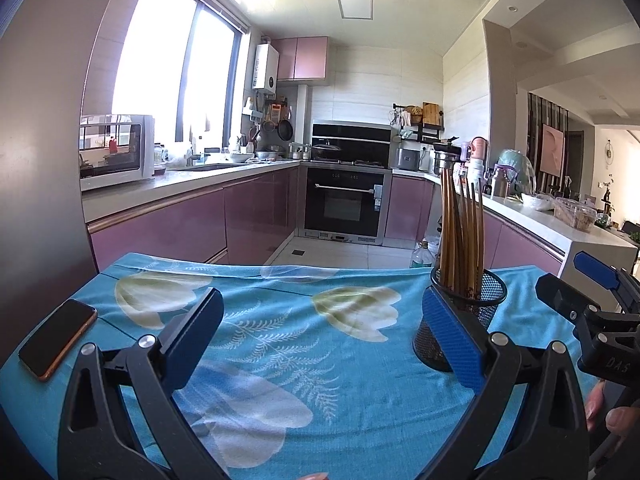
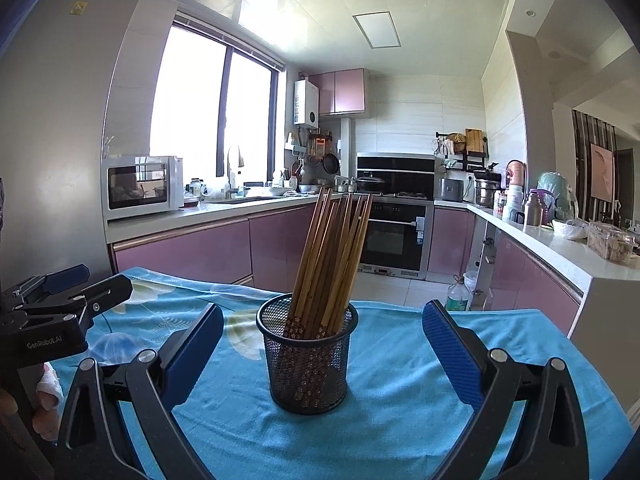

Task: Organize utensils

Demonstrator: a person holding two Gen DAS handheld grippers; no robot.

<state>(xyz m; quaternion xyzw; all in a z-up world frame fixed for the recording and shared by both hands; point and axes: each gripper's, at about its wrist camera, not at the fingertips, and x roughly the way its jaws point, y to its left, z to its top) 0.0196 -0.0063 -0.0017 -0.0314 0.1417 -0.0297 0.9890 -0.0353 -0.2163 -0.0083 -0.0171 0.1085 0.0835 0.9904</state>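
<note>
Both grippers level above the tabletop [image 2: 400, 420], fingers spread wide, holding nothing. Right gripper [image 2: 323, 350] faces the mesh cup [image 2: 307, 364], cup between its fingers, not touching. Chopsticks [image 2: 332, 256] stand tilted in the cup. Left gripper [image 1: 323, 338] sits left of the cup, right finger just beside it. Phone [image 1: 58, 338] far left of cup.

A: What colours mark the cloth [image 2: 400, 400]?
B: Turquoise, printed with pale cream and white petals and white fern sprays.

A: And the holder [image 2: 307, 360]?
B: Black wire mesh. The chopsticks [image 2: 332, 260] are brown, their lower ends dark with small pale flowers.

A: The gripper pads [image 2: 452, 356]?
B: Textured blue on black frames. The phone [image 1: 56, 338] is black, edged in orange.
</note>
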